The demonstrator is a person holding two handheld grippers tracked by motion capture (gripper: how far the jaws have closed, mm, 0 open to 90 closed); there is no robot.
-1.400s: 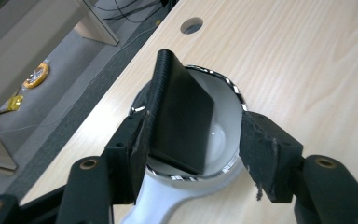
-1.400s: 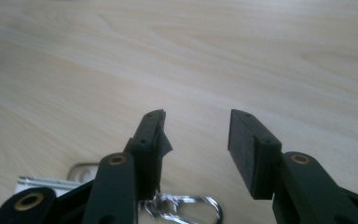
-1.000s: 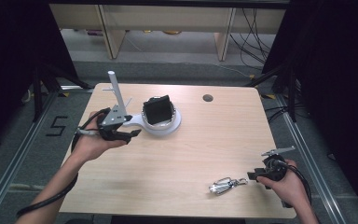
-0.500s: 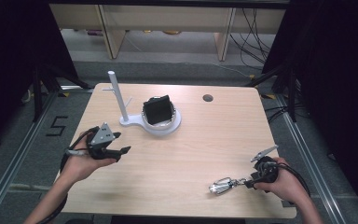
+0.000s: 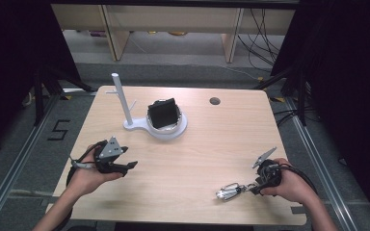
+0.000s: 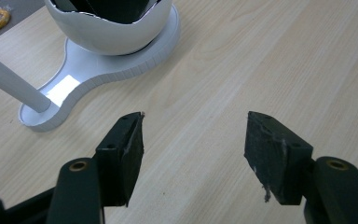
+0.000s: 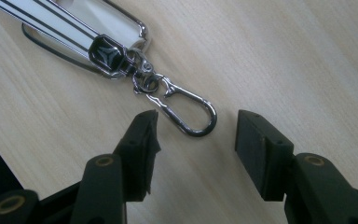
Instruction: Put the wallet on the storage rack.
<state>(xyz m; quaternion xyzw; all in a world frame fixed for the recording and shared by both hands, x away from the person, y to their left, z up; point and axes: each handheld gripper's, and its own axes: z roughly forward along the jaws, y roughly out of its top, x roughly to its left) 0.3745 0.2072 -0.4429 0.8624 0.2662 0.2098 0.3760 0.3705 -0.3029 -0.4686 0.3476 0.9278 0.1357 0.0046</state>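
Note:
A white and chrome key fob (image 5: 229, 191) (image 7: 74, 28) lies flat on the wooden table (image 5: 197, 149) near its front right. Its chrome snap hook (image 7: 191, 114) reaches between the tips of my right gripper (image 5: 250, 187) (image 7: 196, 135). That gripper's jaws have just been opening and the pads do not touch the hook. At the front left, my left gripper (image 5: 125, 166) (image 6: 193, 140) sits low over bare wood, its jaws also just opened, with nothing between them. It points toward a white stand (image 5: 161, 130) (image 6: 98, 70).
The stand has a thin upright pole (image 5: 120, 98) (image 6: 9, 84) and a white bowl (image 6: 116, 32) with a black object (image 5: 164, 113) in it. A round cable hole (image 5: 215, 101) sits at the table's back right. Shelving stands beyond the far edge.
My left hand has drawn back from the stand toward the table's near left and come down. The right gripper's jaws have spread by the key fob, which lies where it was.

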